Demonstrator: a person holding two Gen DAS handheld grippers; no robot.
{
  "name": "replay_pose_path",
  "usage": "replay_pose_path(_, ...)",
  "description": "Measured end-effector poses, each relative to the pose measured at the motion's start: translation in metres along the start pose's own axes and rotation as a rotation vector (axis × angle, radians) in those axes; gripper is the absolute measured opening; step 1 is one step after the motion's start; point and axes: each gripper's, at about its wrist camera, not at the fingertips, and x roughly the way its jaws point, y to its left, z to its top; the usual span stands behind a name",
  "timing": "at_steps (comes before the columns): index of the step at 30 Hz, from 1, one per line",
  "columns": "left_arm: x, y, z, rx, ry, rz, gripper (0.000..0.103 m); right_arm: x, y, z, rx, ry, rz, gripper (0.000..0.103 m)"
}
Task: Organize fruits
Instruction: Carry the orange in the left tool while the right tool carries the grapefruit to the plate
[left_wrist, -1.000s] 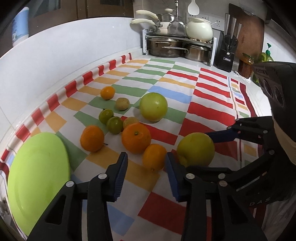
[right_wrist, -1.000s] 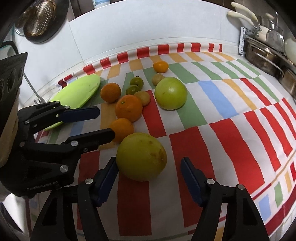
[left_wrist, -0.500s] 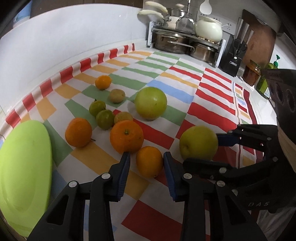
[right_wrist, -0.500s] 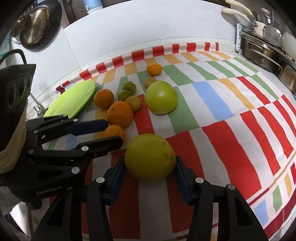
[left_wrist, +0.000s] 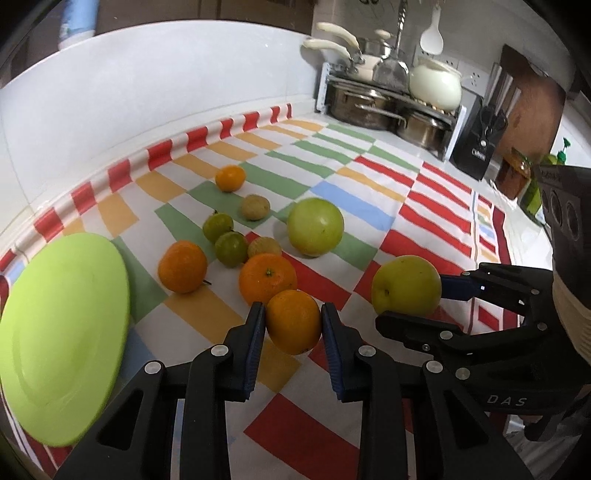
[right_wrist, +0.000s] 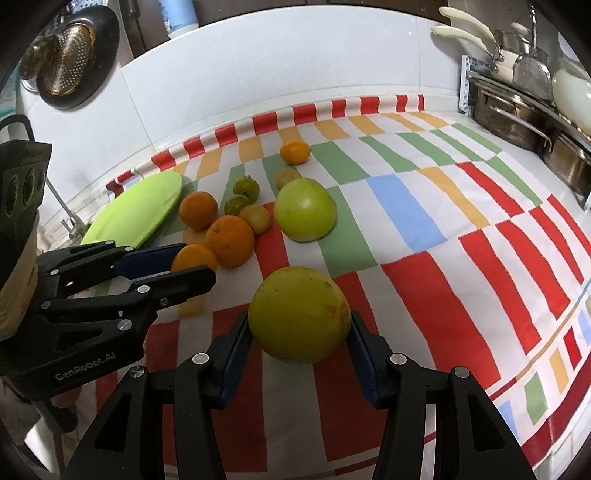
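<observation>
Tool states: our left tool (left_wrist: 293, 322) clamps the small orange (left_wrist: 293, 321), our right tool (right_wrist: 299, 325) the firm, smooth yellow-green fruit (right_wrist: 299, 314) across its widest part.

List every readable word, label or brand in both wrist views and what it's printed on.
"GenRobot.AI": on the left gripper body, in the right wrist view.
"DAS": on the right gripper body, in the left wrist view.
Knife block label: too small to read.
Blue-and-white container print: blurred, unreadable.
</observation>
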Motion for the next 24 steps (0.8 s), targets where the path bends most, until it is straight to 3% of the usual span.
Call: replay_pose_path(24, -0.104, 0.017, -0.011, -0.218, -0.22, 0.255, 0.031, -0.045, 0.051, 0.035, -0.158, -0.139, 0.129, 0.052)
